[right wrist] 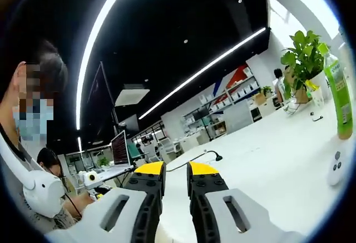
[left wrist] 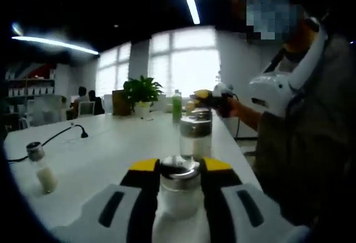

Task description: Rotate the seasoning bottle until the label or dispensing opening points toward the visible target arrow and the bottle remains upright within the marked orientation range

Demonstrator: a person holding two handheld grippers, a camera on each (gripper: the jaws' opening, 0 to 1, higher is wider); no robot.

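Stretching away in both views, the long smooth white tabletop (left wrist: 111, 148) carries everything. A leafy green potted plant (left wrist: 142, 92) stands at its far end, with a slim green plastic bottle (left wrist: 177, 105) beside it. Nearer stands a clear glass jar with a metal band (left wrist: 195, 134). At the near edge, the left gripper (left wrist: 179, 170) has its yellow-tipped black jaws pressed against both sides of the upright glass seasoning bottle with a shiny metal cap (left wrist: 179, 190). A small capped shaker (left wrist: 41, 168) sits well apart. The right gripper (right wrist: 175, 172) holds nothing, its jaws parted by a narrow gap.
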